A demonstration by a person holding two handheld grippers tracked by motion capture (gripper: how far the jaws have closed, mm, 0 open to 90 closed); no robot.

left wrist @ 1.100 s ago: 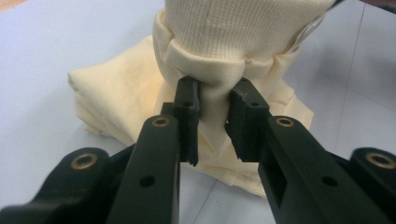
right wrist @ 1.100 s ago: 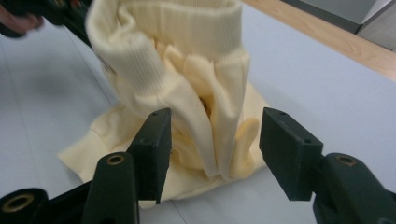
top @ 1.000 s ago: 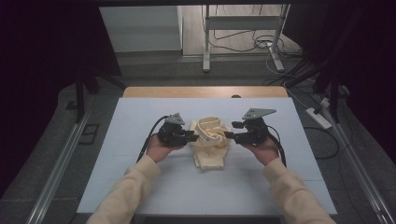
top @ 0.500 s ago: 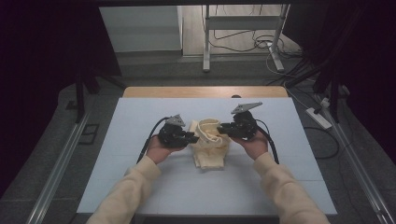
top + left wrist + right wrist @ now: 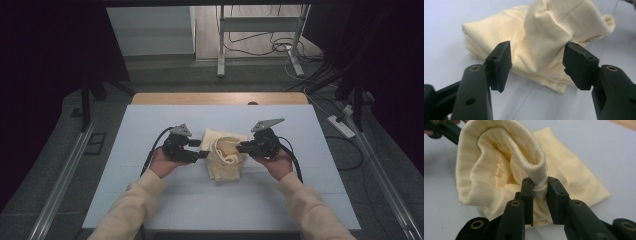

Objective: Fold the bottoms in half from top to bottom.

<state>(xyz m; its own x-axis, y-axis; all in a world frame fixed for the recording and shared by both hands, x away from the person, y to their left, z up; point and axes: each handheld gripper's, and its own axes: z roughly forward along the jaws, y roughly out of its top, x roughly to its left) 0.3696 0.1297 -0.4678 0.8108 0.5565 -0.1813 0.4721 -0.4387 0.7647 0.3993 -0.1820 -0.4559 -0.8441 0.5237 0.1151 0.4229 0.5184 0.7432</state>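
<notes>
Table evenly lit from above, surroundings dark; soft shadows; gripper views sharp up close, slight edge blur.

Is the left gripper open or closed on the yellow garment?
Open: the left gripper has its jaws apart, gripping nothing; the pale yellow garment lies beyond.

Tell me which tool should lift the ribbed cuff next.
Right. The right tool is already shut on the cuff of the cream garment, pinching the ribbed edge. The left tool is open, its jaws apart in front of the cloth, holding nothing.
</notes>
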